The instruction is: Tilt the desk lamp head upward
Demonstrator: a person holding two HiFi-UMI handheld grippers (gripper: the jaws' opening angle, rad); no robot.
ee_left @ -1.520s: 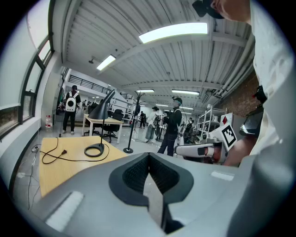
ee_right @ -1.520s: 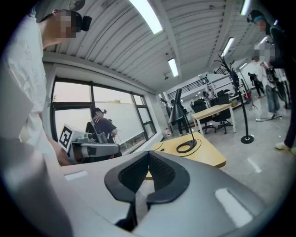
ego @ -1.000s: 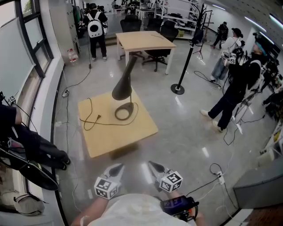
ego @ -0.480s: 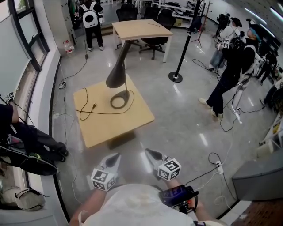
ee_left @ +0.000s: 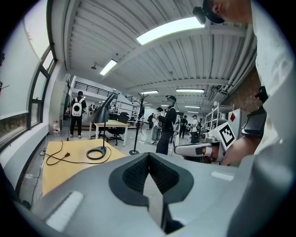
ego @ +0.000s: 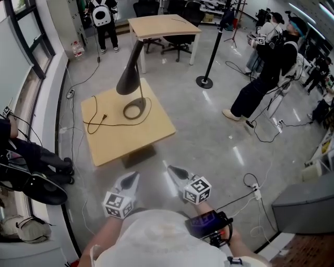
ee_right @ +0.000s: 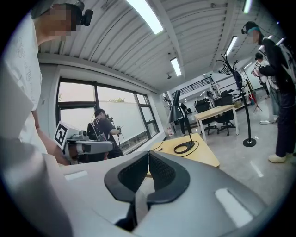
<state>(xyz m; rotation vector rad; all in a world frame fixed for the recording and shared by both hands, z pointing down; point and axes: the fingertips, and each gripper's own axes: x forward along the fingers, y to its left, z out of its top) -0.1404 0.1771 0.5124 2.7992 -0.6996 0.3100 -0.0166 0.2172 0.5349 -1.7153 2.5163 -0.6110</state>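
- Right now both your tools sit low at the near edge of the head view, close to your torso: L gripper [ego: 131, 179] on the left, R gripper [ego: 175, 172] on the right. They're side by side w/ a gap btwn them, both pointing far, toward the low table [ego: 120, 141].
- L gripper: jaws clenched, pads meeting in one seam, nothing btwn them in its own view.
- R gripper: same, jaws pressed together and empty.
- Neither tool touches anything. Both hang over the grey floor [ego: 209, 146], well apart from the table's near edge.
- Desk lamp [ego: 125, 83] stands on the far half of the low table, ring-shaped base [ego: 126, 111] flat on the wood, thin stem upright.
- Lamp head [ego: 131, 68] is a dark cone. Its wide mouth angles down & to the near left, its narrow end rises to the far right, so it's not tilted up yet.
- Cord [ego: 94, 117] leaves the base & loops over the left part of the tabletop. The plug end prob. lies loose on the wood, tho it's small at this range.
- Farther off: a bigger desk [ego: 162, 26], w/ a black pole stand [ego: 204, 81] on the floor to its right.
- People: one w/ a white backpack [ego: 100, 15] at far left, one in dark clothes [ego: 261, 73] at the right, w/ cables on the floor near their feet.
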